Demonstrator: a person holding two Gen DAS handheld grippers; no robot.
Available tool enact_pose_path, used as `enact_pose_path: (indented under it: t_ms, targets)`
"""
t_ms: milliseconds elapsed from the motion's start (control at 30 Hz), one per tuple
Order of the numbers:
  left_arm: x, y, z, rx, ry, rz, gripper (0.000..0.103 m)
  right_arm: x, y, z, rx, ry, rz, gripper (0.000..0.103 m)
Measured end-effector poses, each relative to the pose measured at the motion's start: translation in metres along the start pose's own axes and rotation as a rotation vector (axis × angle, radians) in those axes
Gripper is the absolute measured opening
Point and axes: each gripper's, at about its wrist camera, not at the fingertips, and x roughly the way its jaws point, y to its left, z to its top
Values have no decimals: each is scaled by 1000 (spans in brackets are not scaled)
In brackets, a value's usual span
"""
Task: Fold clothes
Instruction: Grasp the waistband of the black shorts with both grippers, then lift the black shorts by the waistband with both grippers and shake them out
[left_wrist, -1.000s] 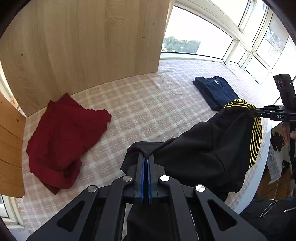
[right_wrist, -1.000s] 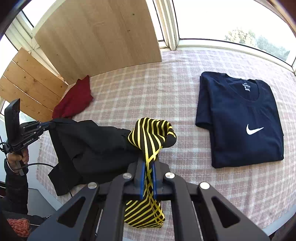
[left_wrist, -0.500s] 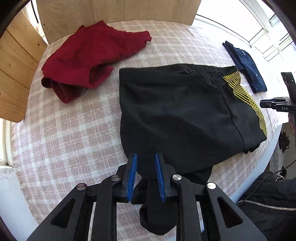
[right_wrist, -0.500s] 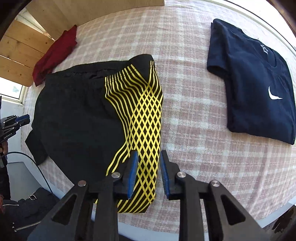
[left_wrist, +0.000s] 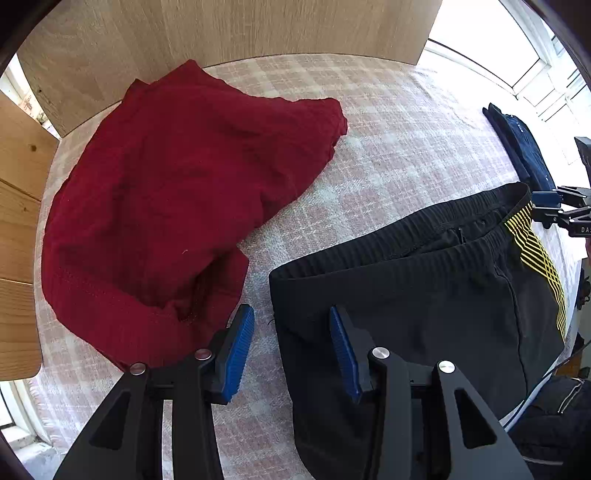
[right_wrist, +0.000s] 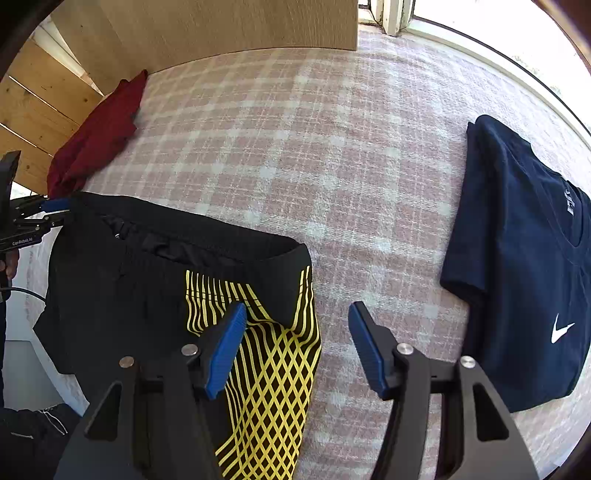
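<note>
Black shorts (left_wrist: 424, 295) with yellow side stripes (right_wrist: 266, 350) lie spread flat on the checked cloth, waistband away from me. My left gripper (left_wrist: 291, 339) is open and empty, straddling the left waistband corner of the shorts. My right gripper (right_wrist: 295, 339) is open and empty, straddling the striped right waistband corner. Each gripper shows at the far edge of the other's view: the right one (left_wrist: 554, 206) and the left one (right_wrist: 44, 210).
A crumpled red garment (left_wrist: 177, 206) lies left of the shorts, also seen in the right wrist view (right_wrist: 99, 136). A folded navy T-shirt (right_wrist: 524, 258) lies to the right. A wooden panel (left_wrist: 221, 33) stands behind. The table's front edge (left_wrist: 543, 384) is near.
A second ago both grippers were shut on the lifted shorts. They laid the shorts flat, let go, and have now moved forward to the waistband corners with the jaws opened wider.
</note>
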Motion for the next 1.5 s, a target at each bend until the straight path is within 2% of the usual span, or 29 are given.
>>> enact_pose_path:
  t_ms: [100,200,233,300,400,567,1000,1033,1067,1100,1200,1267,1400,1500]
  targets:
    - [7,0,5,23,9,-13,39,3,-1,2,-8,8,1,57]
    - [11,-3,9,54,14,-11,27,4,-4,3,-4,10,6,57]
    - [9,-2,10,50,7,-17,20,4,-5,3,-3,10,8,57]
    - [5,2,13,41,-8,-29,13,4,-7,3,-9,-1,11,57]
    - [-1,12,14,7,-35,-51,11,1,-12,1,-22,-20,11,57]
    - [-10,29,14,-57,-67,-104,11,1,-18,3,-49,-47,42,57]
    - [-3,30,15,-47,-32,-93,11,17,-18,28,-123,-21,110,56]
    - [-2,30,14,-47,-30,-93,11,16,-19,28,-115,-12,136,42]
    - [-2,29,13,-46,-27,-93,11,15,-19,29,-107,-2,160,16]
    - [-5,28,12,-43,-32,-97,11,10,-20,28,-100,-5,175,13]
    - [-17,27,9,-56,-68,-125,11,-11,-24,27,-80,-22,233,12]
    - [-22,31,10,-77,-87,-138,11,-26,-38,32,-4,-58,332,11]
    - [-7,34,18,-69,-52,-112,13,-25,-59,50,41,-75,291,12]
    - [7,29,23,-52,-24,-93,16,-17,-68,43,43,3,268,23]
